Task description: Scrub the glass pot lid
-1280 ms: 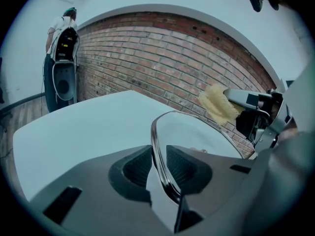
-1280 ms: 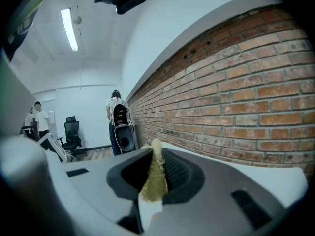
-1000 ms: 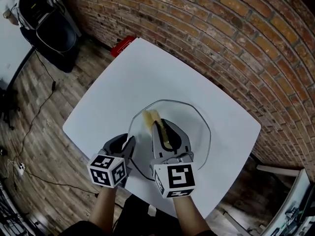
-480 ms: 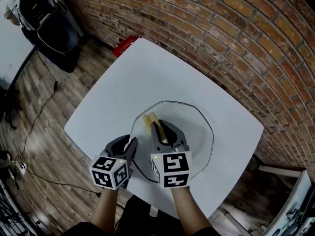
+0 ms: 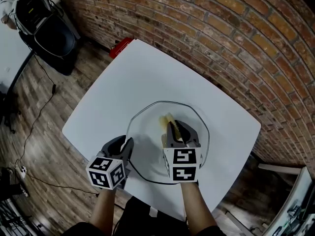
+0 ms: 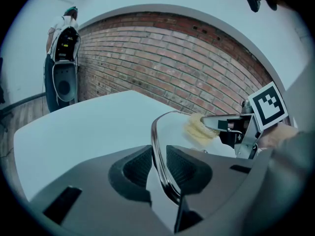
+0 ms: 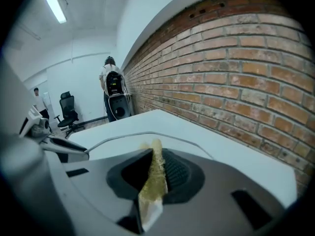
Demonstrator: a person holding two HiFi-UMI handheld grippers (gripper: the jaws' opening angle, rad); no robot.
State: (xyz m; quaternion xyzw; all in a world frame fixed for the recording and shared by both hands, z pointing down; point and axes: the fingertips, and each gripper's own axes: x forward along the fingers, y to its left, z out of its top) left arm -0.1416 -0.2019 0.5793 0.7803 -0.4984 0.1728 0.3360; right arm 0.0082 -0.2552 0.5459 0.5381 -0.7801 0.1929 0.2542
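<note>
Steadies the glass pot lid (image 5: 147, 127) on the white worktop (image 5: 147, 73) with the left hand-held gripper (image 5: 127, 146) clamped on its near rim — holds a yellow sponge (image 5: 166, 119), pinched tight in the right hand-held gripper (image 5: 179, 132), over the glass. Looks mid-scrub: shows no suds or wiped patch, so probably leaves most passes yet to do.

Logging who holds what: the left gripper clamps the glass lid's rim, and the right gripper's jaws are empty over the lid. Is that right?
Not quite. The right gripper is not empty: its jaws are shut on a yellow sponge, as the right gripper view shows. The left gripper does clamp the rim of the glass lid.
</note>
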